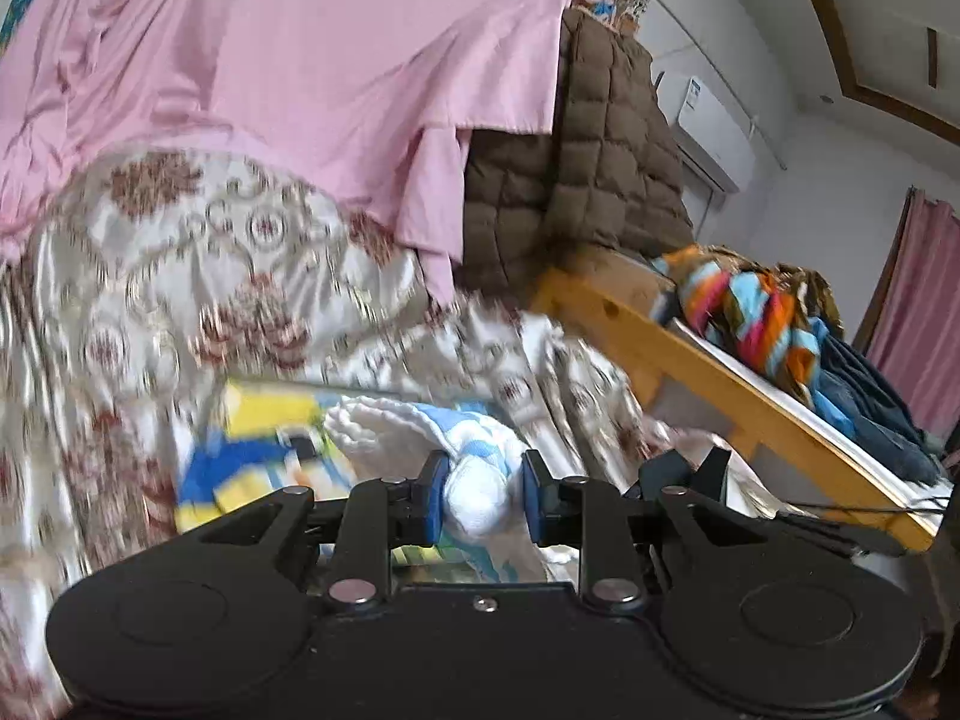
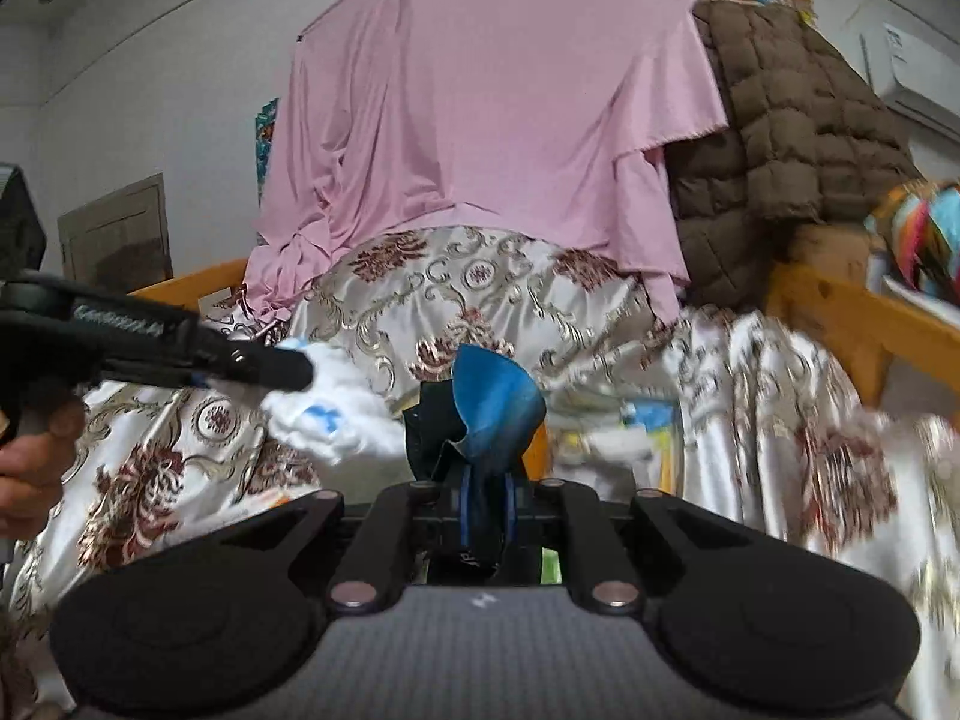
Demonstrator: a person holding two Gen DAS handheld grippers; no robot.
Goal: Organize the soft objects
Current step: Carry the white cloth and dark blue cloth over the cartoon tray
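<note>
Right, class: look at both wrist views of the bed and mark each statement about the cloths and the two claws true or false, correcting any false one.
1. The left claw is clamped on a white cloth. True.
2. The right claw is open and holds nothing. False: it is shut on a blue cloth.
3. A pink sheet hangs behind the bed. True.
4. The brown quilted jacket lies flat on the floor. False: it is draped high beside the pink sheet.
5. The patterned satin cover is plain green. False: it is pale with red-brown flower motifs.
</note>
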